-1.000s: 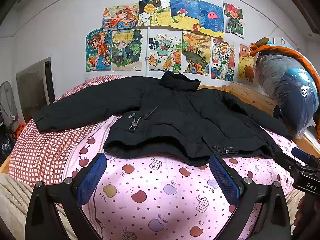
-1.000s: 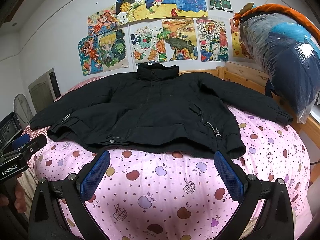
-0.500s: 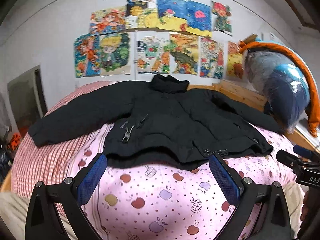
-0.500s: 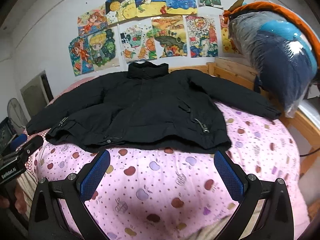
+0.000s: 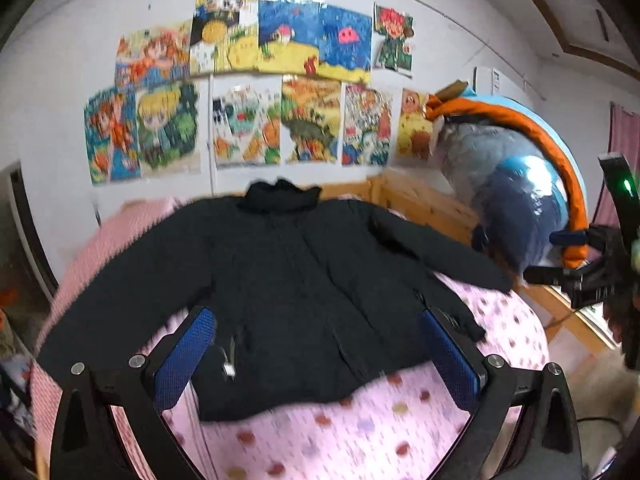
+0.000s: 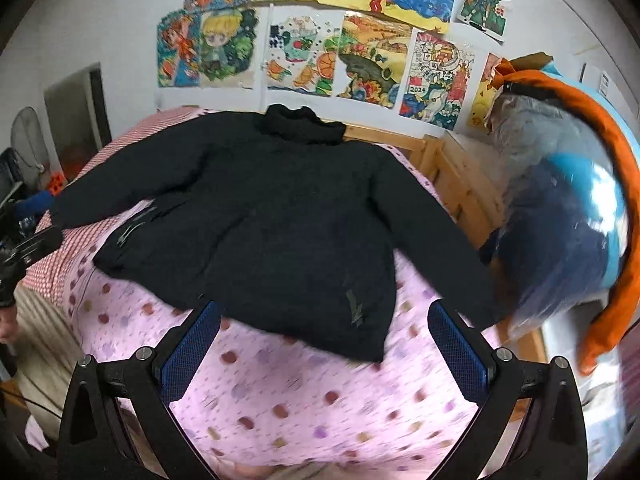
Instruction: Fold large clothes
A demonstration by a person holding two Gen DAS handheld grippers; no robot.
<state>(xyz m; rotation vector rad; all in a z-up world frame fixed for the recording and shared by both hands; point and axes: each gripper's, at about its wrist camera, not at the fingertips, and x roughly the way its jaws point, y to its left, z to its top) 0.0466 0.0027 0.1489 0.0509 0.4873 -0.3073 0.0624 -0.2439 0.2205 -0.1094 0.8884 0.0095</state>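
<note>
A large black padded jacket (image 5: 304, 280) lies spread flat on the bed, collar toward the wall, both sleeves stretched out sideways; it also shows in the right wrist view (image 6: 280, 208). My left gripper (image 5: 318, 344) is open and empty, raised above the jacket's hem. My right gripper (image 6: 324, 340) is open and empty, above the hem near the right sleeve (image 6: 436, 248). The right gripper's body shows at the right edge of the left wrist view (image 5: 592, 276). Both views are motion-blurred.
The bed has a pink apple-print sheet (image 6: 304, 392) and a red checked cover (image 6: 44, 252) on the left. A wooden bed frame (image 6: 460, 176) and a bagged bundle of bedding (image 6: 560, 216) stand at the right. Drawings cover the wall (image 5: 256, 92).
Both grippers have risen and moved forward over the jacket's hem, the views tilting down. The jacket has not moved. Both grippers stay open.
</note>
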